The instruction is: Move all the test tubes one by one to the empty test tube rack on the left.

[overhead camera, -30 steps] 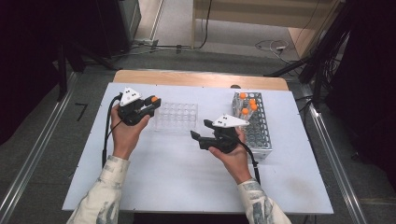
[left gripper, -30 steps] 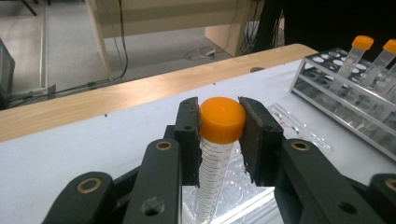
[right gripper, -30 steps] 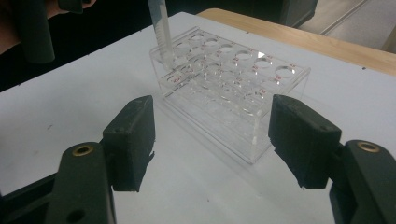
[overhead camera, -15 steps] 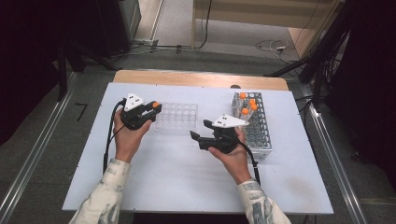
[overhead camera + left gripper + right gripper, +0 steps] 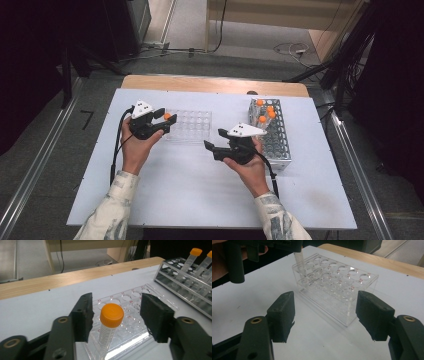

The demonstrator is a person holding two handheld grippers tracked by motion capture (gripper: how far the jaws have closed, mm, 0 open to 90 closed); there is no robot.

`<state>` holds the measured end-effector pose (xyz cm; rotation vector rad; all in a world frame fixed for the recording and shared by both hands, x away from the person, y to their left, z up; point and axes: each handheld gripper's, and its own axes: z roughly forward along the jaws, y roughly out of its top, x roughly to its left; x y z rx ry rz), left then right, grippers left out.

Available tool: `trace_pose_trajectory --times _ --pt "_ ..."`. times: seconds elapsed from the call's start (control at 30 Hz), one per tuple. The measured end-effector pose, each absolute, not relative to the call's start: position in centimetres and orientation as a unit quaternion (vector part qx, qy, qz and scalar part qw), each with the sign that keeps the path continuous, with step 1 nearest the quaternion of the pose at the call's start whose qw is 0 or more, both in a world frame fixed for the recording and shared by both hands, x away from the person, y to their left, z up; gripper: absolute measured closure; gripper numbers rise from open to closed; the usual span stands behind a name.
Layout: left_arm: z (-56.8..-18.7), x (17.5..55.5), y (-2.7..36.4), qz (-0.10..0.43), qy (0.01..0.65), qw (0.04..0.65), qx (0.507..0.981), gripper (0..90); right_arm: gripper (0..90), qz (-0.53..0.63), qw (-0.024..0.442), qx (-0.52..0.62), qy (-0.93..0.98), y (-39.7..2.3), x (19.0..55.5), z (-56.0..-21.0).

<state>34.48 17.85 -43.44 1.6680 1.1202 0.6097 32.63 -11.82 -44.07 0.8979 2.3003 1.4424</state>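
orange-capped tube point(image 5: 110, 326) stood in a corner hole of the clear rack point(image 5: 192, 125), at the end nearest the left gripper point(image 5: 162, 120). jaws just opened, pads clear on both sides of the tube: released, so placement judged done. long axis near upright, cap up, tilted slightly. right gripper point(image 5: 212, 146) hovered open and empty on the table point(image 5: 190, 190), between clear rack and metal rack point(image 5: 274, 142).

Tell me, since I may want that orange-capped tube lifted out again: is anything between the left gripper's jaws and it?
Nothing visible: the tube stands in the clear rack between the left gripper jaws, which have just been opening and stand clear of it.
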Motion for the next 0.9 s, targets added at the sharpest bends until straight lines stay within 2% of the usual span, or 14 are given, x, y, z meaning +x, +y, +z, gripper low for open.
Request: trace_pose_trajectory --times 0.23,0.33,0.63,0.9 --pt "-42.9 33.9 18.0 0.247 0.477 0.505 0.676 25.0 30.4 0.502 0.141 0.311 0.795 -12.1 32.6 -44.0" --pt "-42.7 33.6 18.0 0.246 0.476 0.508 0.674 21.1 30.4 0.502 0.144 0.312 0.794 -12.3 32.5 -43.9" --pt "-42.4 32.4 18.5 0.246 0.481 0.523 0.660 20.1 30.4 0.503 0.157 0.318 0.788 -13.5 32.4 -43.5" --pt "-42.5 32.1 18.6 0.252 0.481 0.523 0.658 19.4 30.5 0.511 0.180 0.335 0.771 -16.3 32.3 -42.3"
